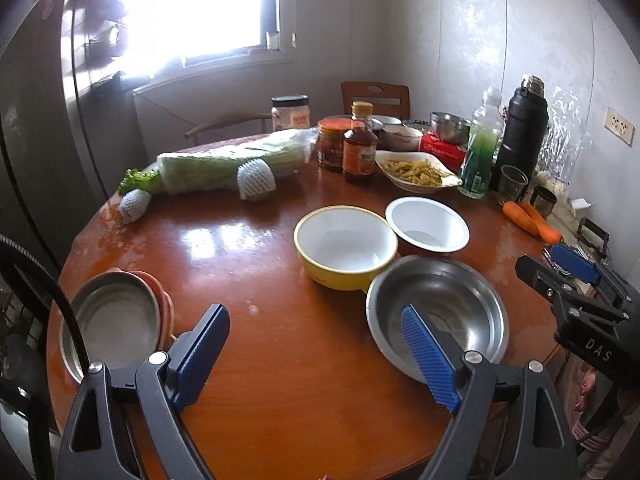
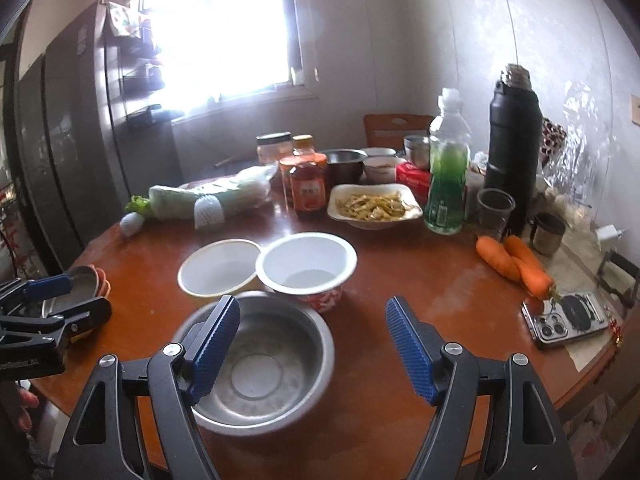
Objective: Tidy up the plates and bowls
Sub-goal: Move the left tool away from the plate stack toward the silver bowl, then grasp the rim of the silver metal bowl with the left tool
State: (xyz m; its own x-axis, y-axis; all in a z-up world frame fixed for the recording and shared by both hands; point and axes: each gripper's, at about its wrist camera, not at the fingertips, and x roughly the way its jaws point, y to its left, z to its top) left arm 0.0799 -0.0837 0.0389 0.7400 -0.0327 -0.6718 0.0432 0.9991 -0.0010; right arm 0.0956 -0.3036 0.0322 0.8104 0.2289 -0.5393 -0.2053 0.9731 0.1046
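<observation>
On the round wooden table (image 1: pixel 248 264) a steel bowl (image 1: pixel 444 304) sits nearest, with a yellow bowl (image 1: pixel 346 246) and a white bowl with a red outside (image 1: pixel 426 224) just behind it. A steel plate (image 1: pixel 112 328) lies on orange plates (image 1: pixel 166 300) at the left edge. My left gripper (image 1: pixel 316 356) is open over bare table between the plates and the steel bowl. My right gripper (image 2: pixel 314 348) is open above the steel bowl (image 2: pixel 264 364), its left finger over the bowl's rim. The yellow bowl (image 2: pixel 218 266) and white bowl (image 2: pixel 306 264) stand beyond it. Neither gripper holds anything.
Wrapped cabbage (image 1: pixel 224 168), jars and a sauce bottle (image 1: pixel 360 148), a dish of food (image 1: pixel 416 172), a green bottle (image 2: pixel 446 184), a black flask (image 2: pixel 514 148), carrots (image 2: pixel 516 264) and a phone (image 2: pixel 568 320) crowd the back and right. A fridge stands left, a chair behind.
</observation>
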